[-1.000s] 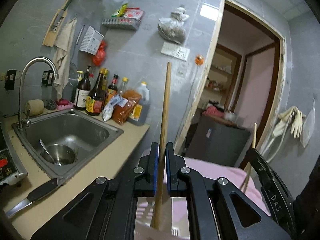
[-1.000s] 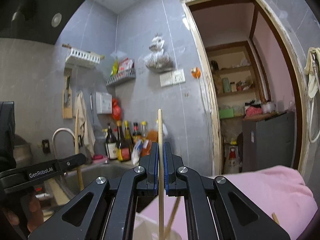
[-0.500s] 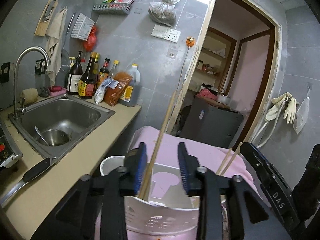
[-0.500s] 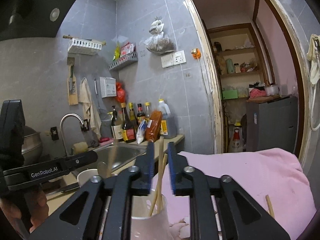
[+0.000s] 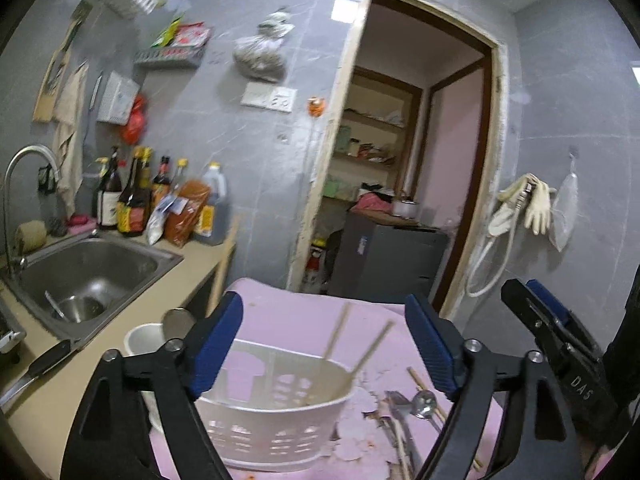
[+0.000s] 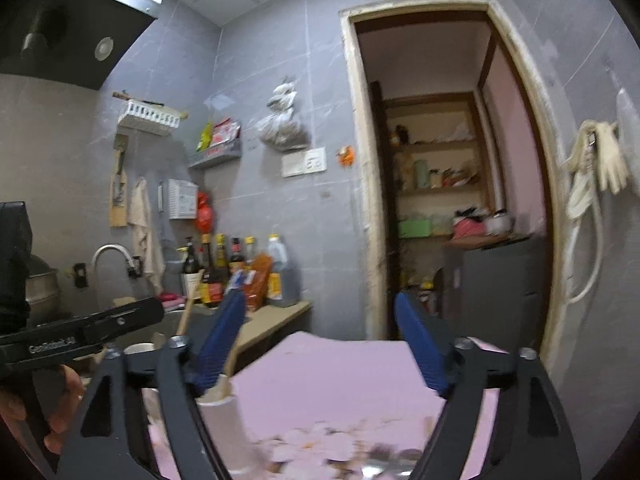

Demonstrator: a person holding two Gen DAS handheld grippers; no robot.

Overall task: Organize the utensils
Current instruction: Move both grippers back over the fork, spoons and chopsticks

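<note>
A white slotted utensil holder (image 5: 280, 412) stands on the pink cloth (image 5: 304, 316), with wooden chopsticks (image 5: 336, 336) leaning inside it. My left gripper (image 5: 324, 340) is wide open and empty just above and behind the holder. More chopsticks and metal utensils (image 5: 416, 404) lie on the cloth to the right of the holder. In the right wrist view my right gripper (image 6: 320, 340) is wide open and empty above the cloth (image 6: 340, 380), with the holder (image 6: 224, 420) and a chopstick (image 6: 188, 312) at its lower left. The right gripper's body (image 5: 560, 344) shows at the right of the left wrist view.
A steel sink (image 5: 80, 272) with a bowl sits to the left, with sauce bottles (image 5: 136, 200) behind it. A knife (image 5: 36, 368) lies on the counter's front edge. A white bowl with a spoon (image 5: 156, 332) stands beside the holder. A doorway (image 5: 400, 184) is ahead.
Both grippers opened wide and let go of their chopsticks, which now stand in the holder. Both grippers have drawn back from it.
</note>
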